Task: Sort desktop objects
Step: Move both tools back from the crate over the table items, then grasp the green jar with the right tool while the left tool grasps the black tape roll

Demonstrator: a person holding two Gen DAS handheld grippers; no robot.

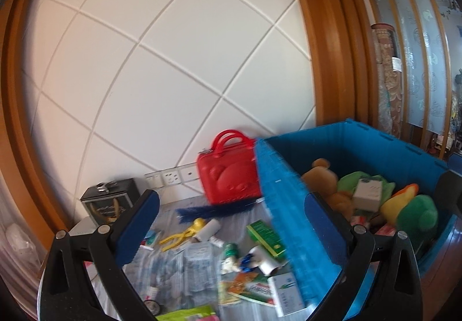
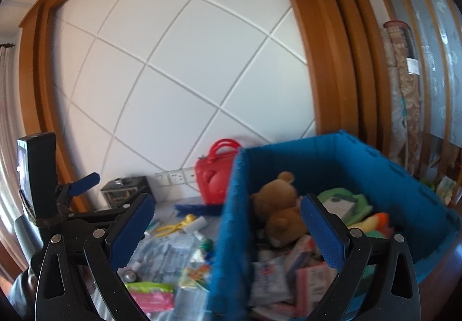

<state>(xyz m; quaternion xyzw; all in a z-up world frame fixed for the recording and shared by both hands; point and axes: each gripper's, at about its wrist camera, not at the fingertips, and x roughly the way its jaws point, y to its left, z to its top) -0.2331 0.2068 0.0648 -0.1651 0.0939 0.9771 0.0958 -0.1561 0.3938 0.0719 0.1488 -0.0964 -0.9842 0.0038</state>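
Both grippers hang wide and empty: the left gripper (image 1: 231, 222) faces the loose clutter (image 1: 231, 257) on the desk's middle, the right gripper (image 2: 228, 222) straddles the blue crate's (image 2: 231, 234) near wall (already half full).

Daylight was bright and even, warmer at left. Both views bowed hard at edges, corners black. Motion blur smeared blue bin (image 1: 291, 205) and table clutter (image 2: 173, 251); right wrist view softest. White wall panel (image 1: 161, 66) stayed crisp.
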